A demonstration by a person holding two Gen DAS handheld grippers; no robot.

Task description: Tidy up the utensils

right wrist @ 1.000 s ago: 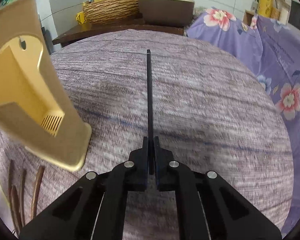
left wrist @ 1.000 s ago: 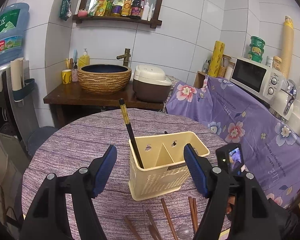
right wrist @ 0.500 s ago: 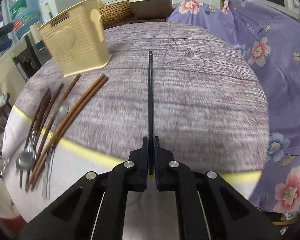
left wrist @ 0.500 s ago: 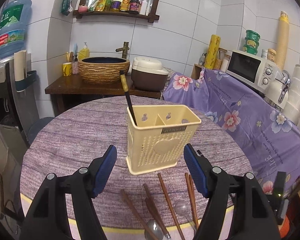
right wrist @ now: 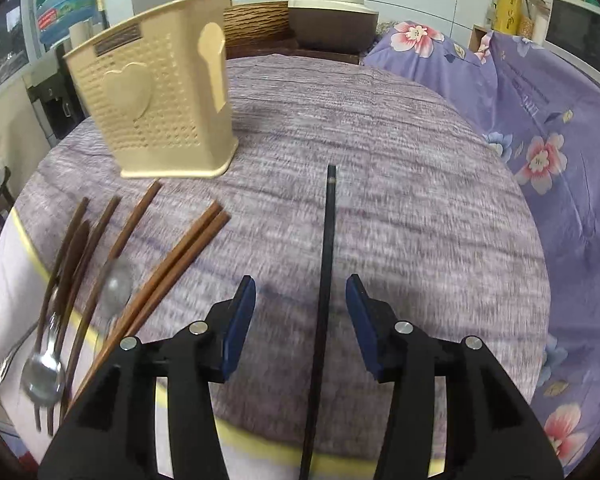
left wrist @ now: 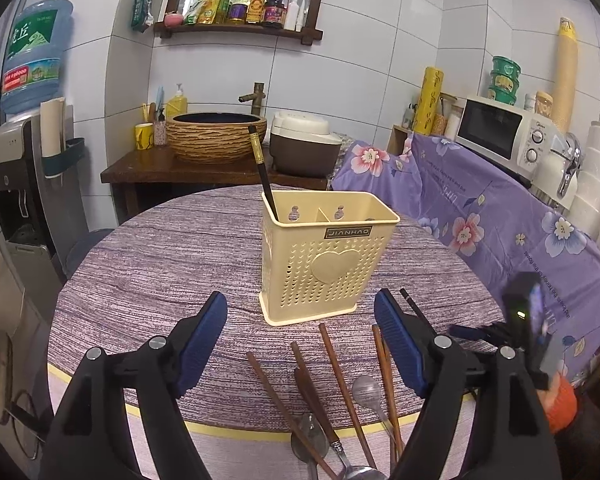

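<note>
A cream utensil holder (left wrist: 324, 256) stands on the round purple table (left wrist: 160, 264) with one black chopstick (left wrist: 262, 172) leaning in its left compartment. My left gripper (left wrist: 300, 340) is open and empty, in front of the holder. Brown chopsticks (left wrist: 340, 380) and spoons (left wrist: 366, 390) lie between it and the table's front edge. In the right wrist view my right gripper (right wrist: 300, 320) is open, with a second black chopstick (right wrist: 324, 280) lying between its fingers on the table. The holder (right wrist: 156, 108), brown chopsticks (right wrist: 172, 276) and a spoon (right wrist: 44, 376) lie to its left.
A purple floral cloth (left wrist: 500, 216) covers the counter at right, with a microwave (left wrist: 500, 136) on it. A basin (left wrist: 216, 136) and rice cooker (left wrist: 304, 148) stand behind the table. A water dispenser (left wrist: 16, 160) is at left.
My right gripper has opened and let go of the black chopstick, which now rests on the table. My left gripper has drawn back from the holder, so more utensils show.
</note>
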